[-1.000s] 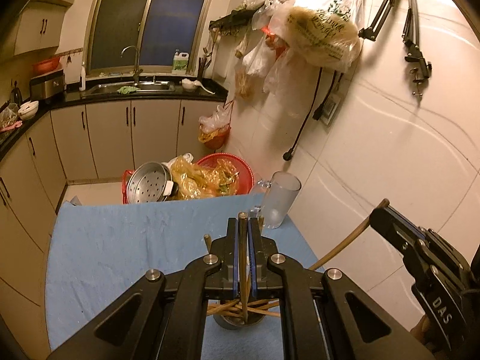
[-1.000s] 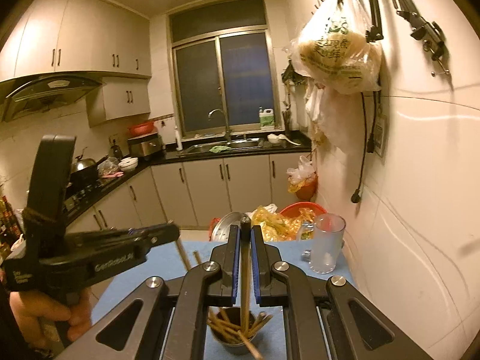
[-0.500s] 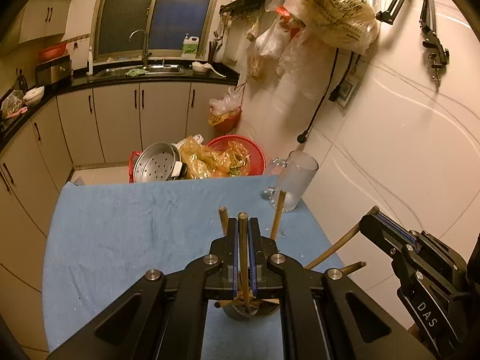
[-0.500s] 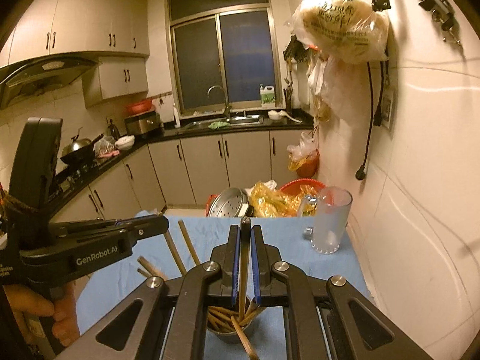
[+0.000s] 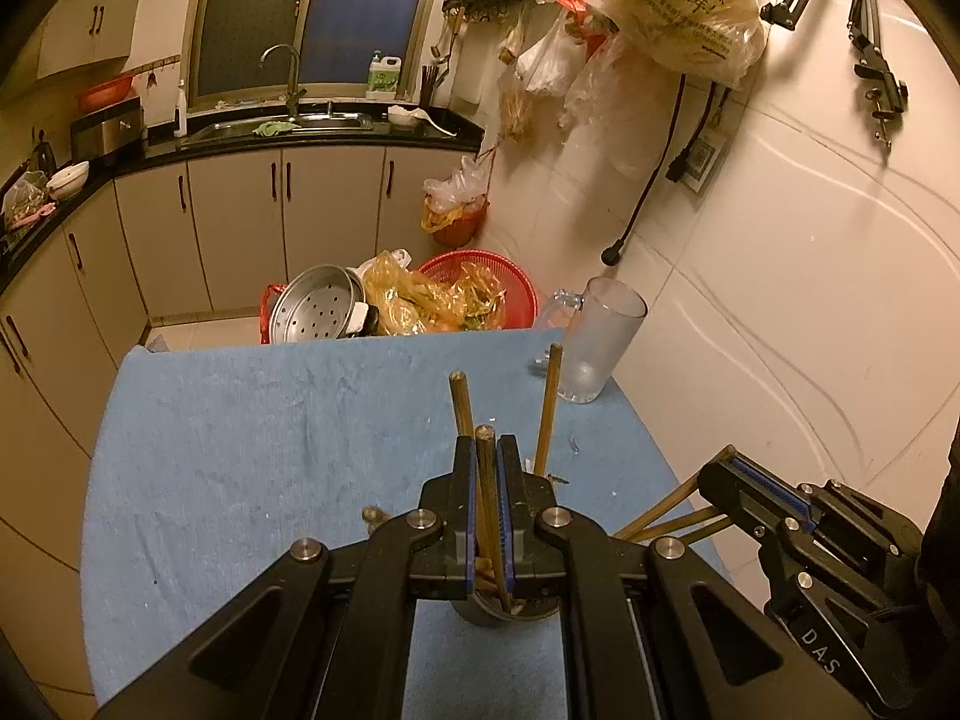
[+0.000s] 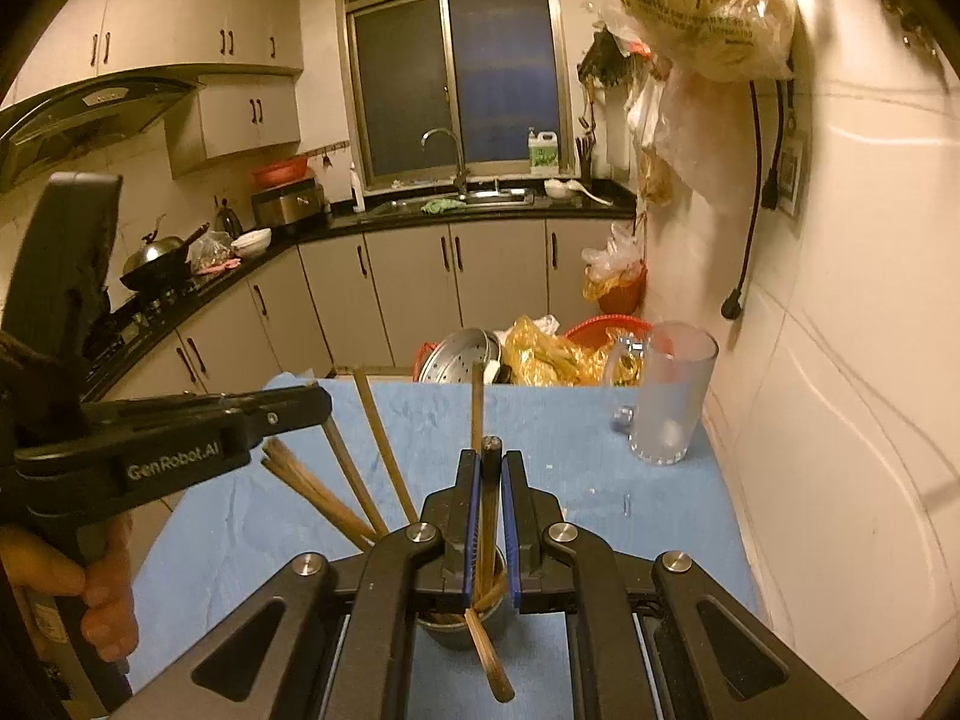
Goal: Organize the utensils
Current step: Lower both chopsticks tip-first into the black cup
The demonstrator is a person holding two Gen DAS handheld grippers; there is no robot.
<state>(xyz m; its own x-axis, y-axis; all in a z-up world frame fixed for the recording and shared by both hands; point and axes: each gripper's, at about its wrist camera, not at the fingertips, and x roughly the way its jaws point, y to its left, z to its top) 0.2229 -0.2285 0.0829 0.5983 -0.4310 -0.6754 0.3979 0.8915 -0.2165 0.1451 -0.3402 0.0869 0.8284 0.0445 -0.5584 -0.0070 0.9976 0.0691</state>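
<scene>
A small metal cup stands on the blue cloth and holds several wooden chopsticks that fan out. My left gripper is shut on one chopstick above the cup. My right gripper is shut on another chopstick whose lower end reaches into the cup. The right gripper also shows at the right of the left wrist view, and the left one at the left of the right wrist view. An empty frosted glass mug stands at the cloth's far right corner.
Beyond the table's far edge sit a metal steamer pot, yellow bags and a red basket. A white tiled wall runs close along the right side. Cabinets and a sink counter line the back.
Both grippers have lowered and tilted toward the cup, each with its chopstick. More of the chopsticks standing in the cup now show in both views.
</scene>
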